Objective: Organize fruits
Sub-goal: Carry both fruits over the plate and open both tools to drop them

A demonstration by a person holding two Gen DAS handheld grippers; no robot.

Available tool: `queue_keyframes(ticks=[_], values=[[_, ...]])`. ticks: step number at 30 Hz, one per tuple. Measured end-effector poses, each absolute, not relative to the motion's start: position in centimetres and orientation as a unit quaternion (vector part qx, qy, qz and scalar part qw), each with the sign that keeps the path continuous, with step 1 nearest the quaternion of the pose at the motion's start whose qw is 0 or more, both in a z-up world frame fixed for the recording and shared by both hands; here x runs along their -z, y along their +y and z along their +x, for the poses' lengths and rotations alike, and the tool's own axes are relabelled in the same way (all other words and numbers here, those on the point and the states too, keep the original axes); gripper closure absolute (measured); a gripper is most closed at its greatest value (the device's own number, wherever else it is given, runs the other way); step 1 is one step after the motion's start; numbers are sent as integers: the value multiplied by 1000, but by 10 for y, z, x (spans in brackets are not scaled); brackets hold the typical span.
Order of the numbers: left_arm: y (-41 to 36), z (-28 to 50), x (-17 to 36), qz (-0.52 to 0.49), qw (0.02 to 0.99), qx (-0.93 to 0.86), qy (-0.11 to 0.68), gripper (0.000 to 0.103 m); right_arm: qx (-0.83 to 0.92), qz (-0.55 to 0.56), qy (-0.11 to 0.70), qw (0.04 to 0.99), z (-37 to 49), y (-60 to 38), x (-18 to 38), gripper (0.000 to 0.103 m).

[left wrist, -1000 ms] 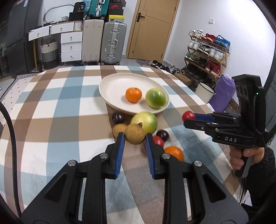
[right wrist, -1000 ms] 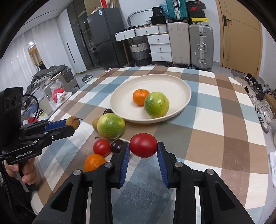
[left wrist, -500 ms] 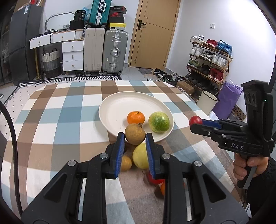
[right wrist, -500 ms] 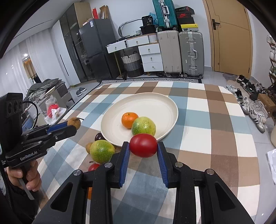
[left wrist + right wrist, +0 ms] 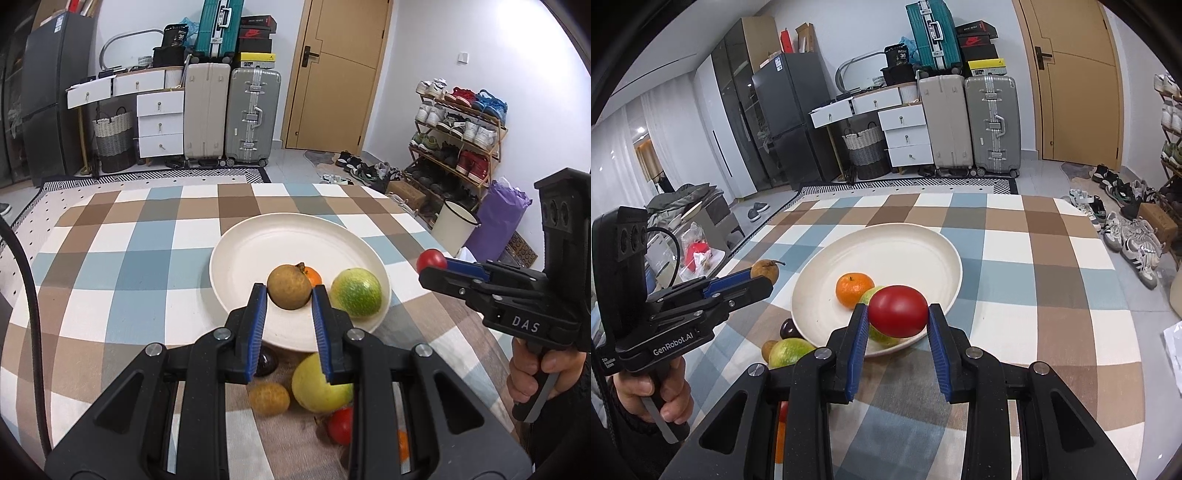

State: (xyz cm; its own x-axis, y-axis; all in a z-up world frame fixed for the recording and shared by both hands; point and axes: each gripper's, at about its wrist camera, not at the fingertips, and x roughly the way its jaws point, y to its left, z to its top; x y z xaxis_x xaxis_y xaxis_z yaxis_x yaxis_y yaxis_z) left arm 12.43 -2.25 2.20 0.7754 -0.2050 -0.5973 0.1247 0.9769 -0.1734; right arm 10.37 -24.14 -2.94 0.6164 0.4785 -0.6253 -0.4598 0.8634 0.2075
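My left gripper (image 5: 289,297) is shut on a round brown fruit (image 5: 289,286), held in the air over the near rim of the cream plate (image 5: 258,243). My right gripper (image 5: 897,314) is shut on a red tomato (image 5: 897,310), also raised above the plate's (image 5: 923,254) near edge. On the plate lie a mandarin (image 5: 854,290) and a green round fruit (image 5: 355,291). The left gripper with its brown fruit (image 5: 764,269) shows at the left of the right wrist view; the right gripper's tomato (image 5: 431,260) shows at the right of the left wrist view.
On the checked cloth in front of the plate lie a yellow-green fruit (image 5: 319,382), a small brown fruit (image 5: 269,398), a dark plum (image 5: 266,362), a red tomato (image 5: 341,424) and part of an orange (image 5: 402,445). Beyond the table stand suitcases, drawers and a shoe rack.
Both grippers have risen and moved forward with their fruit, from above the loose fruit pile to over the plate's near rim. The jaws stayed shut on the fruit.
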Motion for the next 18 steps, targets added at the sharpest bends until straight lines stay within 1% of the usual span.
queue_keyframes(ticks=[18], values=[[-21, 161, 4, -65, 939, 68, 330, 81, -247, 8, 345, 905, 138, -231, 34, 71]])
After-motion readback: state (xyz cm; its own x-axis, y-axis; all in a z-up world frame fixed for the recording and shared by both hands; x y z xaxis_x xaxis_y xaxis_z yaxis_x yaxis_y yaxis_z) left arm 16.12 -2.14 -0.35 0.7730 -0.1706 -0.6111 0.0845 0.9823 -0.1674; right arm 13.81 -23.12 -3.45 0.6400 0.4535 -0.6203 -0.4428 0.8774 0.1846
